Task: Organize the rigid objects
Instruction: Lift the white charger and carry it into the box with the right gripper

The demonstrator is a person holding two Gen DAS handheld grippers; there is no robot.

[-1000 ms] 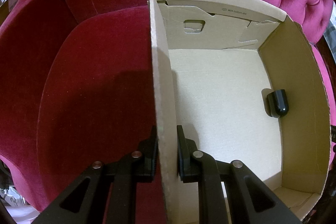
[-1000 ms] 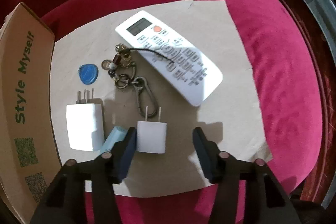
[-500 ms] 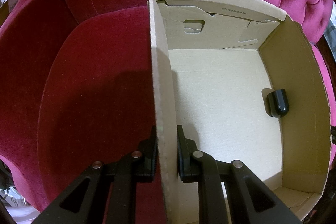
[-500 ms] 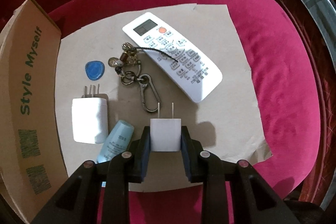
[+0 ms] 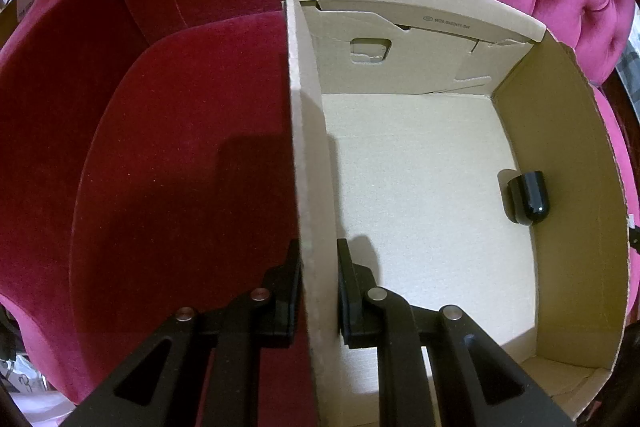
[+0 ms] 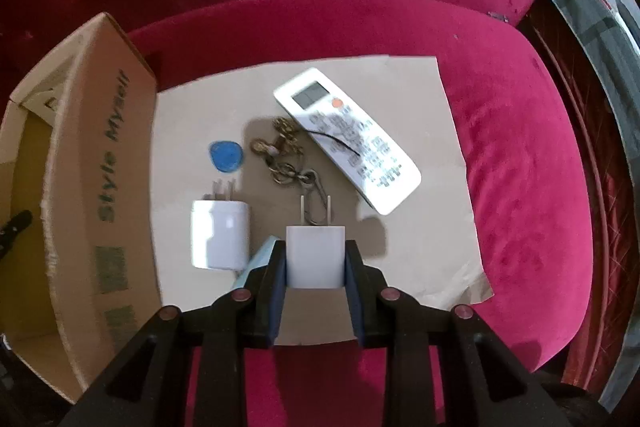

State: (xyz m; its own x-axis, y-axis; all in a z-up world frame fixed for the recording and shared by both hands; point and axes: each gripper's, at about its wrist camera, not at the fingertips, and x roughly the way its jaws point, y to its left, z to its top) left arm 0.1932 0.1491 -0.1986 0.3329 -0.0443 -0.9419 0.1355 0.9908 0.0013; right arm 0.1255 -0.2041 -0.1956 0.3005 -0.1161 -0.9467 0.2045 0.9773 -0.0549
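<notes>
The right gripper (image 6: 315, 261) has its jaws clamped on a small white plug adapter (image 6: 315, 255), lifted above brown paper (image 6: 436, 227) on a pink velvet seat (image 6: 528, 187). Beyond lie a remote (image 6: 348, 139), keyring (image 6: 286, 159), blue pick (image 6: 225, 155) and larger charger (image 6: 220, 233). The left gripper (image 5: 319, 291) pinches the cardboard box (image 5: 306, 155) wall.

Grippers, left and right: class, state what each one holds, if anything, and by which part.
The left gripper clamps the cardboard box by its side wall's top edge. The right gripper holds the small white charger by its two flat sides, prongs pointing away.
</notes>
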